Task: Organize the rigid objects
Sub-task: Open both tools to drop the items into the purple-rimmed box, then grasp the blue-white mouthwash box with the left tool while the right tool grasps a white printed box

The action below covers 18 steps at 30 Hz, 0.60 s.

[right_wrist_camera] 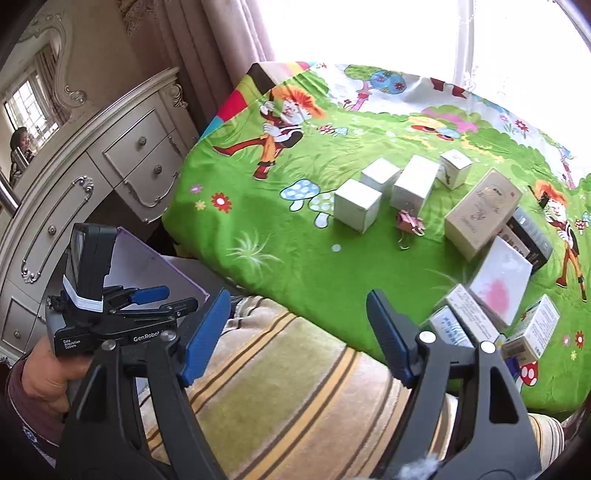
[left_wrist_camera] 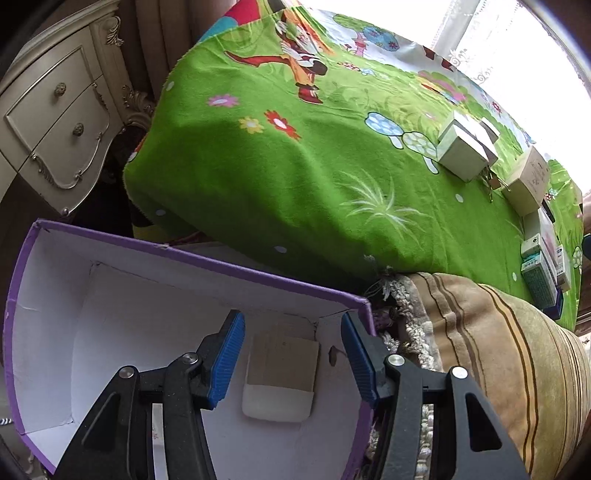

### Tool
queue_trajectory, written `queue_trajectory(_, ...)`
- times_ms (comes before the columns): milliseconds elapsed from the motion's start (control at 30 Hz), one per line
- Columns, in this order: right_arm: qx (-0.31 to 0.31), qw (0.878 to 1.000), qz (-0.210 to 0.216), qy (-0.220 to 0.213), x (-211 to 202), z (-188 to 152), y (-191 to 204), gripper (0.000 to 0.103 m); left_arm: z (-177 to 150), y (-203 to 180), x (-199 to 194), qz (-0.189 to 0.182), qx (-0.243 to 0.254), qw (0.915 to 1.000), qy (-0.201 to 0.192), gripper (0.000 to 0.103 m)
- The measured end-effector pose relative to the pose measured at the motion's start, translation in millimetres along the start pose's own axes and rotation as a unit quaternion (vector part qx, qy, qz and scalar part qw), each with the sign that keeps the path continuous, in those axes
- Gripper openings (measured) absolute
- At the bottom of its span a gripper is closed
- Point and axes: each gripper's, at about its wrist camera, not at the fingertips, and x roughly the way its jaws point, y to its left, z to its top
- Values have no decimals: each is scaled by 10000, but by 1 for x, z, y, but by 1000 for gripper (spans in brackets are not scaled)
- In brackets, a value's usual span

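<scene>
Purple box [left_wrist_camera: 177,258]: holds one flat tan-and-white item [left_wrist_camera: 279,376]; otherwise bare. Left tongs [left_wrist_camera: 291,354]: apart, empty, poised over the box interior. Right tongs [right_wrist_camera: 295,332]: apart, empty, above the striped cushion [right_wrist_camera: 295,398]. Bed, green cartoon blanket [right_wrist_camera: 277,258]: white cartons [right_wrist_camera: 356,205], beige carton [right_wrist_camera: 480,214], several printed packets [right_wrist_camera: 465,314], all unsorted. Progress: early; most pieces remain to be boxed.

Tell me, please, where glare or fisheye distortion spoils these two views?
Left wrist view: the window at top right is blown out white, washing out the blanket's far edge; the purple box rim bows from lens distortion. Right wrist view: the window is again pure white glare; the dresser curves strongly at the left edge; the small boxes stay sharp.
</scene>
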Motion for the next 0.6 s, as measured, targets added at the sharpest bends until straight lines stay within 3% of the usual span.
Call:
queue_trajectory(67, 2, 9995, -256, -179, -8, 0, -15, 82, 6, -11, 1, 298, 195, 9994, -22, 55)
queue_trajectory(167, 70, 9977, -565, -361, -19, -2, -41, 83, 14, -20, 2, 130, 296, 9995, -19, 52)
queue_trajectory(367, 279, 9902, -1264, -518, -42, -13, -94, 87, 22, -43, 3, 198, 748, 9970, -57, 45)
queue_trajectory(600, 544, 9822, -1733, -476, -57, -35, -147, 90, 21, -51, -11, 363, 771, 9962, -154, 47)
